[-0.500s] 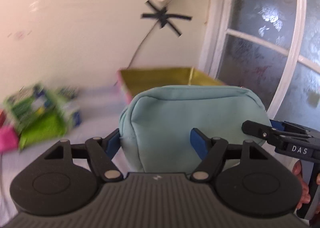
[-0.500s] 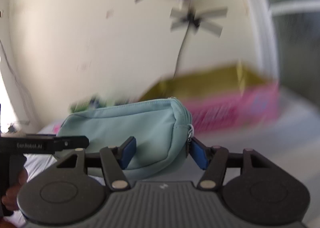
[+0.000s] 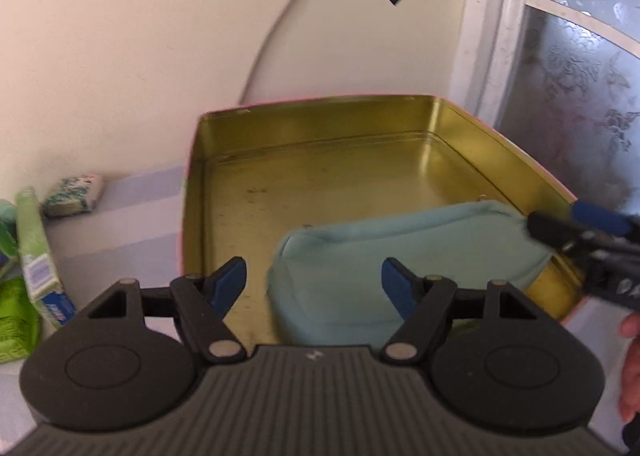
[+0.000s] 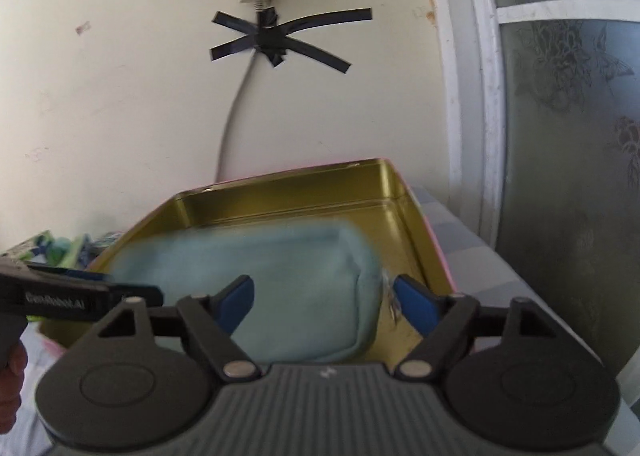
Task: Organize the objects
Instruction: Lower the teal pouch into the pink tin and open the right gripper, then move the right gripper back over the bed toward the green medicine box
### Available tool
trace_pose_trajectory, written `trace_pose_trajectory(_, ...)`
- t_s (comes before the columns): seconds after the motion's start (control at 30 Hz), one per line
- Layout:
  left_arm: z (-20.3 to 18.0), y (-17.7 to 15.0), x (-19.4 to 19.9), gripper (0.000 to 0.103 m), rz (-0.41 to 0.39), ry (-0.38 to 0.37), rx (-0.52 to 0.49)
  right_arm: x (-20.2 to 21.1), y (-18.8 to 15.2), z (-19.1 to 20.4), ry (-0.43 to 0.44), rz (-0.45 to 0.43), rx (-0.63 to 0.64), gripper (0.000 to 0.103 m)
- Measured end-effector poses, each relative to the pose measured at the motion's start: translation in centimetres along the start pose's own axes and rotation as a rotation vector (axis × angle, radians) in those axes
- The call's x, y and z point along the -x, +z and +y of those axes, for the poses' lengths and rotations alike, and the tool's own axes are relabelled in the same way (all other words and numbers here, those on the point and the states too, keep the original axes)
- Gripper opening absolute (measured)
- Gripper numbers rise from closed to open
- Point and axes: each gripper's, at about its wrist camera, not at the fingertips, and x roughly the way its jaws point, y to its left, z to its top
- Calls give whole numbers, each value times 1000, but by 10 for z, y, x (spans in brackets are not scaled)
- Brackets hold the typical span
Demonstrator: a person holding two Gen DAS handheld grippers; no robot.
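A pale blue zip pouch (image 3: 404, 256) lies inside an open tin box (image 3: 320, 159) with a gold-coloured interior and a pink outer edge. The pouch sits in the near right part of the box, its far end close to the right wall. The left gripper (image 3: 314, 284) hovers above the near edge of the box, its blue pads spread wide and touching nothing. The right gripper (image 4: 324, 304) is also spread wide, one pad on each side of the pouch's zipper end (no pad is pressing on the fabric). Small green packets (image 3: 24, 256) lie on the surface left of the box. Behind, a cable (image 4: 236, 103) is taped to a cream wall.
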Motion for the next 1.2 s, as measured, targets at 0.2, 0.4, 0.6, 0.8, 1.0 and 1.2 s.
trace_pose_trajectory(0.2, 22, -5, 45, 76, -86, 16, 16, 31, -1, 2, -12, -136, -30, 80)
trace_pose_trajectory(0.4, 74, -34, 99, 76, -167, 98, 50, 81, -8, 48, 81, -216, 21, 61)
trace_pose_trajectory(0.6, 160, -81, 120, 76, -113, 264, 132, 94, -18, 133, 250, -178, 138, 54)
trace_pose_trajectory(0.8, 249, -126, 122, 76, -5, 431, 218, 57, -47, 230, 426, -7, 225, 52)
trace_pose_trajectory(1.0, 312, -134, 134, 80, -10, 532, 269, 0, -72, 295, 473, 160, 240, 51)
trace_pose_trajectory(1.2, 336, -138, 141, 80, -70, 432, 406, -32, -75, 331, 457, 180, 257, 51)
